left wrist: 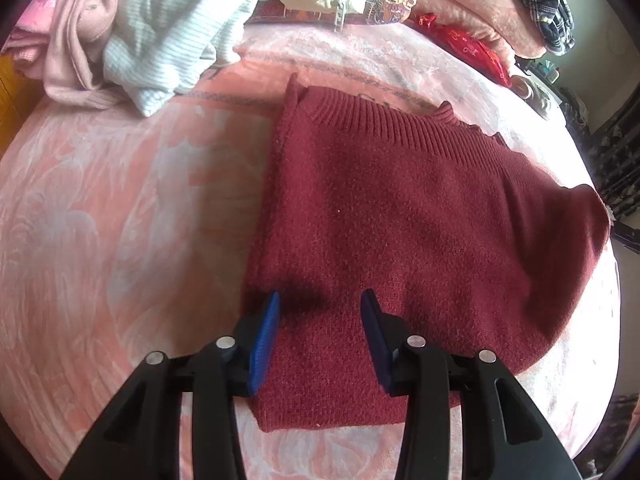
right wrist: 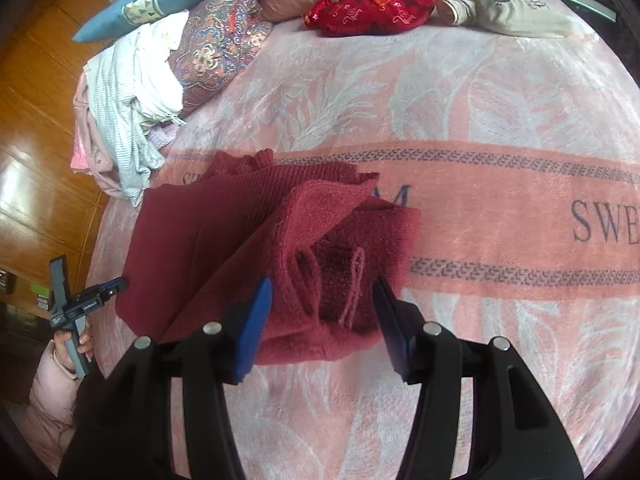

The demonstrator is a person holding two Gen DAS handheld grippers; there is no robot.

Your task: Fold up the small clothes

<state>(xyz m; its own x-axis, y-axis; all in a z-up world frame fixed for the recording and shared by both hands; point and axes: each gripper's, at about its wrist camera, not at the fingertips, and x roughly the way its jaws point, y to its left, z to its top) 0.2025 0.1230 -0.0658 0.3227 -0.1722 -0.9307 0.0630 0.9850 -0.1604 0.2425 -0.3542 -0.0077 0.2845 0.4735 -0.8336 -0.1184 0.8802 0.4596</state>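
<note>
Maroon knit sweater (left wrist: 400, 232) lies folded mid-bed (left wrist: 120, 200); left gripper (left wrist: 320, 340) and right gripper (right wrist: 324, 320) hover above it, fingers apart.

Left gripper (left wrist: 320, 300) jaws spread wide, gripping nothing. Right gripper (right wrist: 323, 286) jaws likewise spread, fingers angled downward.

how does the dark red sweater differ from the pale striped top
The dark red sweater lies spread and partly folded mid-bed; the pale striped top sits crumpled in the pile of clothes at the edge. The sweater is a solid maroon knit, the top ribbed and whitish. Both rest on the pink blanket.
</note>
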